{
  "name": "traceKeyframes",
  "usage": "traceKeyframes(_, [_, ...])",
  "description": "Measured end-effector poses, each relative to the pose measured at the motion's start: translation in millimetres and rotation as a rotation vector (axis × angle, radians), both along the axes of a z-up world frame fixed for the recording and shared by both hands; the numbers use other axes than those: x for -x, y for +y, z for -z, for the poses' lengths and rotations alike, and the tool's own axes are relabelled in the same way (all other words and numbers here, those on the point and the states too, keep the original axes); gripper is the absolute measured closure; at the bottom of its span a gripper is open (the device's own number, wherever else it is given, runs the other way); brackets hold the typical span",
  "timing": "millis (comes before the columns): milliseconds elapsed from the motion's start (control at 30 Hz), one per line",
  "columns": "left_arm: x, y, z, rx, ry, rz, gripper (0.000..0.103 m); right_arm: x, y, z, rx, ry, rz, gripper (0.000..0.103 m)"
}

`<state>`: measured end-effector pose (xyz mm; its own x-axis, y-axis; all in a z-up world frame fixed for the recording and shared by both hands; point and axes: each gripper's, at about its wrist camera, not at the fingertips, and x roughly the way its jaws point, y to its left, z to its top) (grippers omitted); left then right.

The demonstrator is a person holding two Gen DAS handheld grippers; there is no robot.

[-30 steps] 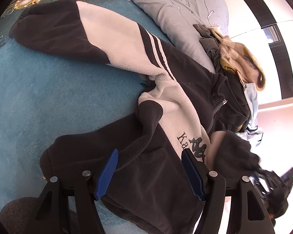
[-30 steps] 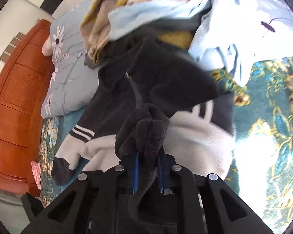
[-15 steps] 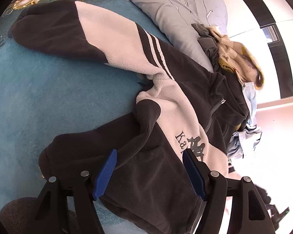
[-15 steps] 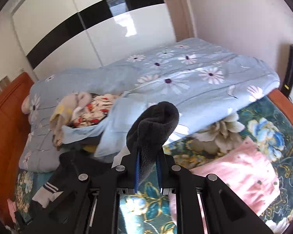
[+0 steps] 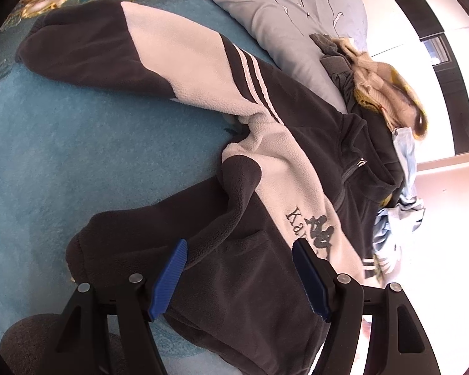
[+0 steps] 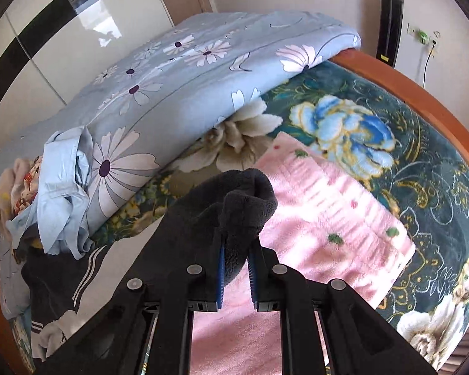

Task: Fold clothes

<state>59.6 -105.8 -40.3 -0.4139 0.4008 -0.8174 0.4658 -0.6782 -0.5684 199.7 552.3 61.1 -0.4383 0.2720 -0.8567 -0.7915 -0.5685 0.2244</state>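
1. The fleece jacket (image 5: pixel 234 162) lay spread on the teal blanket (image 5: pixel 62 156), one sleeve stretched away toward the far left, collar and zip toward the pile of clothes (image 5: pixel 384 87) by the quilt (image 5: pixel 290 9).
2. The left gripper (image 5: pixel 239 276) hovered over the jacket's dark lower body, jaws wide apart, holding nothing. Whether the pads touched the cloth I could not tell.
3. The right gripper (image 6: pixel 236 276) was clamped down on a dark cuff (image 6: pixel 240 200) of the same fleece, lifted off the bed, with a pink towel (image 6: pixel 328 218) beyond it.
4. Handling, my read: thick soft fleece, light, no stiffness. It would drape and sag from any single pinch, and bunch instead of sliding on the plush blanket.
5. It looked grippy, not slippery; the ribbed pads should hold a doubled edge fine. Nothing fragile, only the zip to avoid pinching.
6. Best holds, I judged: seams and hems. Cuff for the sleeve, bottom hem or side seam for the body. A mid-panel pinch would just pull up a tent.
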Motion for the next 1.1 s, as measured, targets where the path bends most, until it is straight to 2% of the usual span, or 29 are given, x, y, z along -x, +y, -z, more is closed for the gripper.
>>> traceKeyframes(100, [-2,-10,-1,-0.097,0.020,-0.021,0.030,1,-6,-4,0.034,0.024,-0.021,0.089])
traceKeyframes(167, [-5,-16,-12,-0.116,0.063,-0.022,0.030,3,-11,-17,0.033,0.045,-0.056,0.088])
traceKeyframes(233, [-7,-21,-27,-0.120,0.120,-0.008,0.030,2,-17,-31,0.021,0.065,-0.088,0.082])
traceKeyframes(267, [-9,-26,-36,-0.102,0.143,0.009,0.030,-1,-22,-38,-0.003,0.075,-0.094,0.075])
traceKeyframes(333, [-11,-35,-55,-0.065,0.190,0.040,0.030,-7,-36,-53,-0.049,0.103,-0.115,0.067])
traceKeyframes(400, [-17,-49,-73,-0.051,0.243,0.037,0.028,-11,-54,-64,-0.081,0.133,-0.145,0.049])
traceKeyframes(467, [-28,-67,-87,-0.042,0.290,0.015,0.023,-10,-79,-59,-0.052,0.131,-0.208,0.041])
traceKeyframes(533, [-41,-84,-99,-0.022,0.334,-0.005,0.021,-6,-110,-44,-0.001,0.100,-0.297,0.039])
traceKeyframes(767, [-76,-121,-106,0.052,0.341,0.025,0.018,6,-208,10,0.158,0.016,-0.477,0.039])
traceKeyframes(933, [-102,-143,-105,0.083,0.326,0.072,0.018,0,-250,24,0.234,-0.019,-0.542,0.039])
traceKeyframes(1100, [-117,-155,-117,0.138,0.297,0.132,0.018,-21,-274,29,0.230,-0.047,-0.571,0.039])
